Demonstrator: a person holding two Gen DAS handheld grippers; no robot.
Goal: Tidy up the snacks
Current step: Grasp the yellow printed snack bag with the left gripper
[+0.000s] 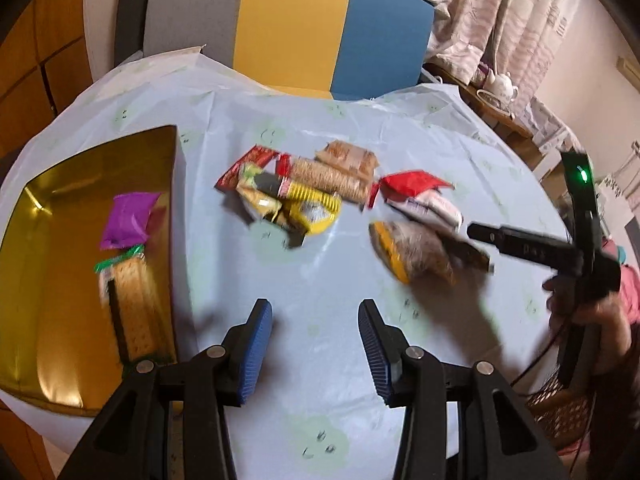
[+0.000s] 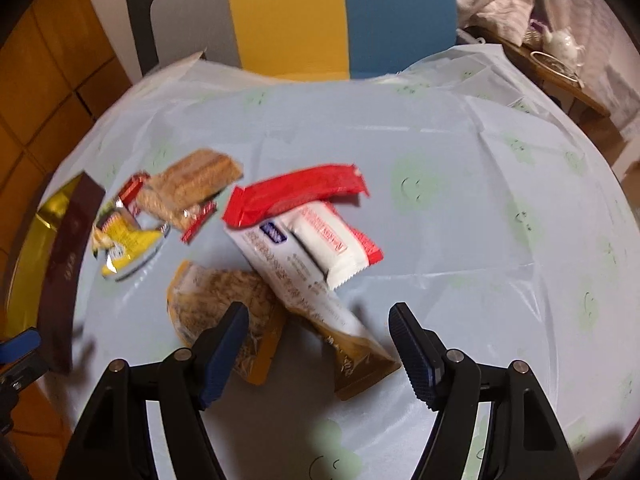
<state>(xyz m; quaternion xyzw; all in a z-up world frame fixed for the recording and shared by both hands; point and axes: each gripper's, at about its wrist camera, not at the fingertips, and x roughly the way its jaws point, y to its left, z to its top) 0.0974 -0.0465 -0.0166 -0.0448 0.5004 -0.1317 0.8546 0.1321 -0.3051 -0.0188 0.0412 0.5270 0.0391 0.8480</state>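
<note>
Pale blue plastic sheeting covers the table (image 1: 400, 128), with a grey, yellow and blue chair (image 1: 292, 20) behind. Crinkly snack packets (image 1: 304, 188) lie heaped mid-table; two sit in the gold box (image 1: 80, 168). Left gripper (image 1: 316, 344) and right gripper (image 2: 320, 344) are both spread, empty.

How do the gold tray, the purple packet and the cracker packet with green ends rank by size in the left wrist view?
Largest to smallest, as they look:
1. gold tray, which holds the other two
2. cracker packet
3. purple packet

The cracker packet lies nearer the camera, so its lead over the purple packet is unsure.
</note>
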